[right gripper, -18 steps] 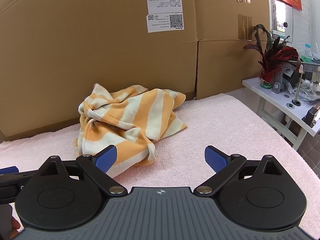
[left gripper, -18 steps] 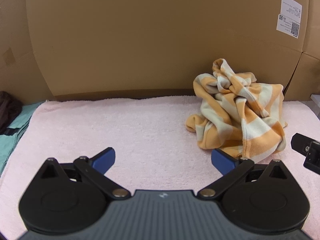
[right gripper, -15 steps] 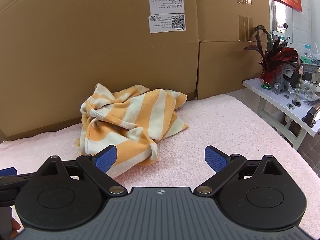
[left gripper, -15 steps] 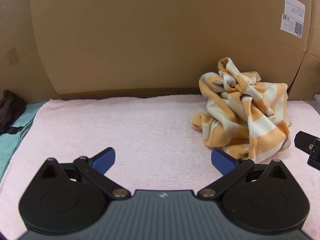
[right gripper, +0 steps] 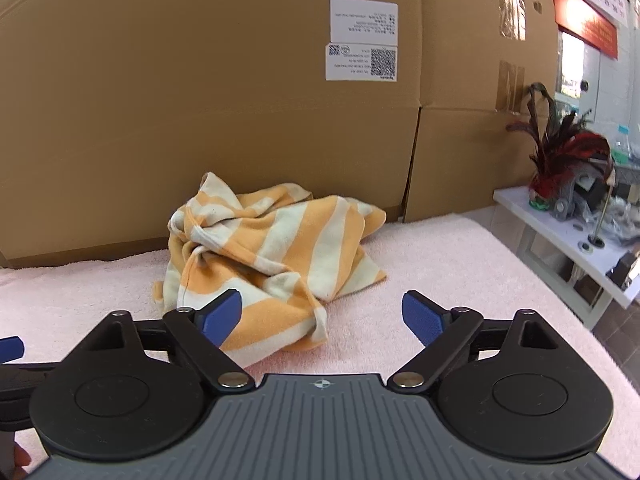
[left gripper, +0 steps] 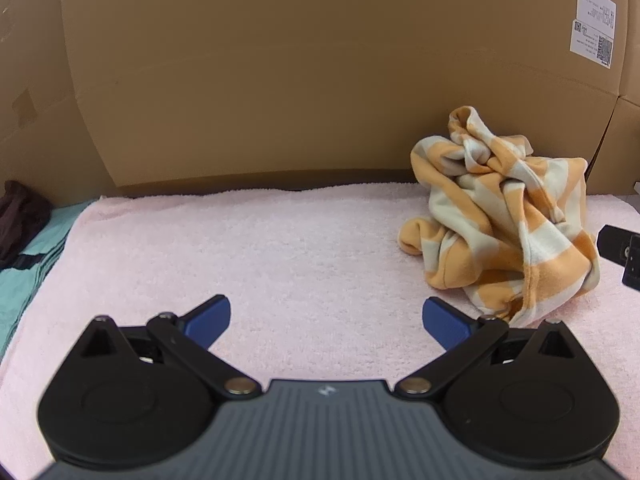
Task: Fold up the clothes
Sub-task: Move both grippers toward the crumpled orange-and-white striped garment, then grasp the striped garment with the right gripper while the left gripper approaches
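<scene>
Approach to a crumpled garment, before the first grasp.
The striped garment (right gripper: 276, 256) lies bunched on the pink-covered bench (left gripper: 280, 256) near the cardboard backdrop (left gripper: 280, 72). Left claw (left gripper: 326, 318) and right claw (right gripper: 322, 316) are both released and empty; the next move probably calls for finding an edge to spread the cloth flat.

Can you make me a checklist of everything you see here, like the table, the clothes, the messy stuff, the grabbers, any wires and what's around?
Surface: pink towel covers the table.
Job's things: orange-and-white striped garment lies crumpled near the cardboard wall.
Clutter: teal cloth and dark cloth at the left edge.
Grippers: left gripper open, empty; right gripper open, empty.
Cables: nothing seen.
Surroundings: white side table with red feathered ornament.
</scene>
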